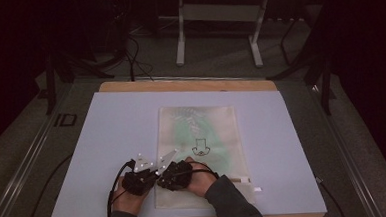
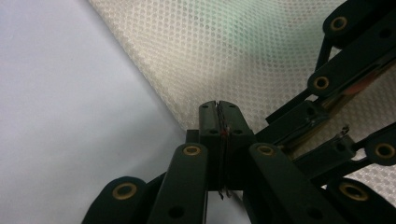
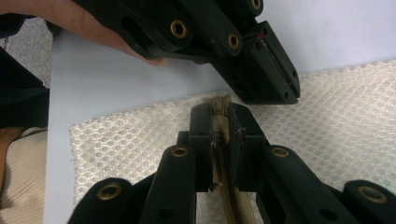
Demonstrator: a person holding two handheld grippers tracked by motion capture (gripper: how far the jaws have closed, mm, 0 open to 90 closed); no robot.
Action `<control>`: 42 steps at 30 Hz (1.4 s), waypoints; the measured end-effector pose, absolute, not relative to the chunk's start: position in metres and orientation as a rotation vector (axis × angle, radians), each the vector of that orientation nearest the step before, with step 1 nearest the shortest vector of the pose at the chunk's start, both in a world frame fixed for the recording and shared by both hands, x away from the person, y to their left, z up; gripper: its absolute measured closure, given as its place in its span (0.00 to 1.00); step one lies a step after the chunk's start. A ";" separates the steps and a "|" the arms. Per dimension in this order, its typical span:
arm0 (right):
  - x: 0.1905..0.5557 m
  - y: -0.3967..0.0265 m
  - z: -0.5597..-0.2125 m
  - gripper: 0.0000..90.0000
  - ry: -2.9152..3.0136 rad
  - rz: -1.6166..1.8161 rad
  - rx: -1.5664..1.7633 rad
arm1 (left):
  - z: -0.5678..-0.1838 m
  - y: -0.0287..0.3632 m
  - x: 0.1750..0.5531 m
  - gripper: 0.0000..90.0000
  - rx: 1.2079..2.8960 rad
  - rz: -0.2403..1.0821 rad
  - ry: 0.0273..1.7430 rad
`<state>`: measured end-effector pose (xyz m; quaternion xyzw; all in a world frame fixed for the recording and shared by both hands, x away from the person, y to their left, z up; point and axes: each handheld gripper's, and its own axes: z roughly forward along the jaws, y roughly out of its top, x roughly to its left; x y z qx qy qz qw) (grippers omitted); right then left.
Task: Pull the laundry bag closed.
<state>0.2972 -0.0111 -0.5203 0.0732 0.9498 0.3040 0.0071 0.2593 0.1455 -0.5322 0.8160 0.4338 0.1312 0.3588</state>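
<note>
Lying flat on the table (image 1: 107, 143), a mesh zipper pouch (image 1: 202, 133) is pinned at its near-left corner: zipper (image 3: 224, 154) clenched by the right gripper (image 3: 219, 112), edge clamped beside it by the left gripper (image 2: 218, 107), likely steadying it for unzipping.

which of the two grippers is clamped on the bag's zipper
The right gripper: its jaws are shut with the tan zipper running between them. The left gripper is shut at the edge of the mesh bag, away from the zipper.
</note>
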 end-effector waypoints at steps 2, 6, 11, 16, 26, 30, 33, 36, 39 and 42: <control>0.297 -0.011 -0.520 0.91 2.971 0.952 0.231 | -0.533 0.145 0.259 0.98 2.103 0.340 1.123; 0.297 -0.012 -0.521 0.90 2.973 0.961 0.226 | -0.535 0.144 0.259 0.98 2.100 0.333 1.116; 0.300 -0.015 -0.522 0.91 2.980 1.004 0.251 | -0.536 0.146 0.260 0.99 2.080 0.294 1.134; 0.299 -0.015 -0.521 0.91 2.974 0.988 0.238 | -0.535 0.146 0.260 0.99 2.080 0.294 1.143; 0.297 -0.017 -0.520 0.91 2.971 0.962 0.227 | -0.535 0.146 0.261 0.99 2.080 0.286 1.150; 0.297 -0.018 -0.519 0.91 2.972 0.953 0.230 | -0.535 0.146 0.261 0.99 2.080 0.281 1.150; 0.297 -0.019 -0.519 0.92 2.974 0.950 0.226 | -0.535 0.147 0.261 0.99 2.080 0.278 1.150; 0.297 -0.020 -0.519 0.92 2.973 0.939 0.219 | -0.535 0.147 0.261 0.99 2.077 0.276 1.152; 0.297 -0.022 -0.518 0.91 2.974 0.924 0.213 | -0.535 0.147 0.261 0.99 2.076 0.273 1.151; 0.297 -0.024 -0.518 0.91 2.973 0.927 0.217 | -0.535 0.147 0.261 0.99 2.076 0.274 1.151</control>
